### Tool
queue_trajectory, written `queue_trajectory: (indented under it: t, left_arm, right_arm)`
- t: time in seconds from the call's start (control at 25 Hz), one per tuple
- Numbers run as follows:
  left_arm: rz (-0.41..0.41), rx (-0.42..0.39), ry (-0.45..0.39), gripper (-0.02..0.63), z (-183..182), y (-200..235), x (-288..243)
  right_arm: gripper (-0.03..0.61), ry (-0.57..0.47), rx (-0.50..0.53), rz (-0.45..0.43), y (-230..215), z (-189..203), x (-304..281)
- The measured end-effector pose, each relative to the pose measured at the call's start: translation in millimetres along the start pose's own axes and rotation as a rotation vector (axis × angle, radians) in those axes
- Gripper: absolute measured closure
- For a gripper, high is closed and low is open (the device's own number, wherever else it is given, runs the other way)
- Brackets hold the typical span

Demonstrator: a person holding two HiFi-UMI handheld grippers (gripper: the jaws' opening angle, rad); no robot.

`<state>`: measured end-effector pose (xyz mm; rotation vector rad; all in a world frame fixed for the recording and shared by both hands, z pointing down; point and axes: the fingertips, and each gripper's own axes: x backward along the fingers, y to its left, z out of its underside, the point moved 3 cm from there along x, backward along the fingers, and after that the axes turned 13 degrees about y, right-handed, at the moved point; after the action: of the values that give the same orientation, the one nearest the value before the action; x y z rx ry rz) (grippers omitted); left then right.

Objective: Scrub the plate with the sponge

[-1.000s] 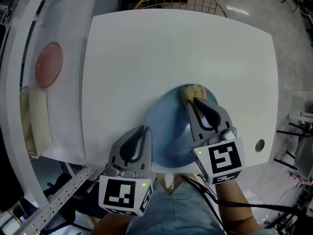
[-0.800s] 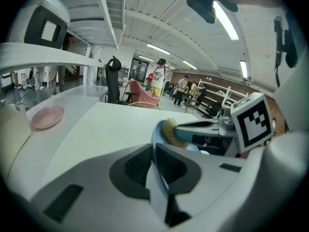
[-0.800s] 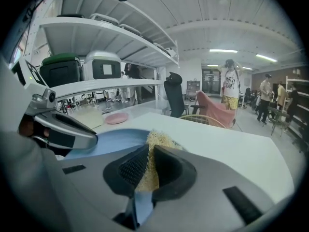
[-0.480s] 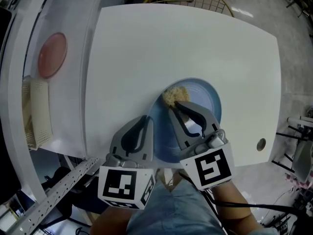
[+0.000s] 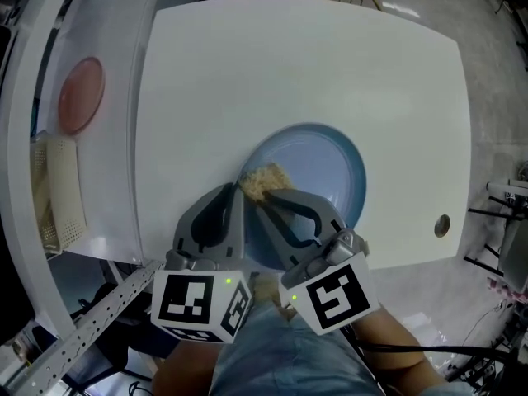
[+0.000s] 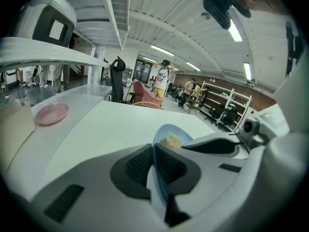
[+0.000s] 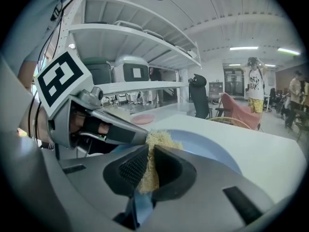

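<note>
Left gripper (image 6: 152, 151) clamped on blue plate's (image 5: 322, 167) near-left rim; plate sits at table's (image 5: 289, 64) near edge. Right gripper (image 7: 149, 151) pinches yellow sponge (image 5: 262, 180), pressed on plate's left side, just beside left jaws. Broad white tabletop stretches beyond plate. Pink dish (image 5: 81, 96) well apart, far left.

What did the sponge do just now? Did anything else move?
The right gripper, shut on the sponge, swept it from the far rim of the blue plate across to the plate's left side, close beside the left gripper. Nothing was picked up or let go. The left gripper kept its pinch on the plate's rim, and the plate and the pink dish stayed put.
</note>
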<state>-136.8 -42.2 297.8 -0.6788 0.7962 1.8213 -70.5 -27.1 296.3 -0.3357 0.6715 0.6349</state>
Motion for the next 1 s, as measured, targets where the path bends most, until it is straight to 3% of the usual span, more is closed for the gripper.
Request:
queue_trajectory:
  t: [0.52,1.0]
  left_arm:
    - [-0.015,-0.003,0.004,0.589,14.1,-4.2,8.0]
    - [-0.044,-0.011,0.013,0.589,17.4,-13.5,8.5]
  right_arm:
    - [0.535,0.022,-0.007,-0.087,33.9,35.5,18.0]
    - [0.535,0.082,-0.085,-0.110,29.6,82.6,41.3]
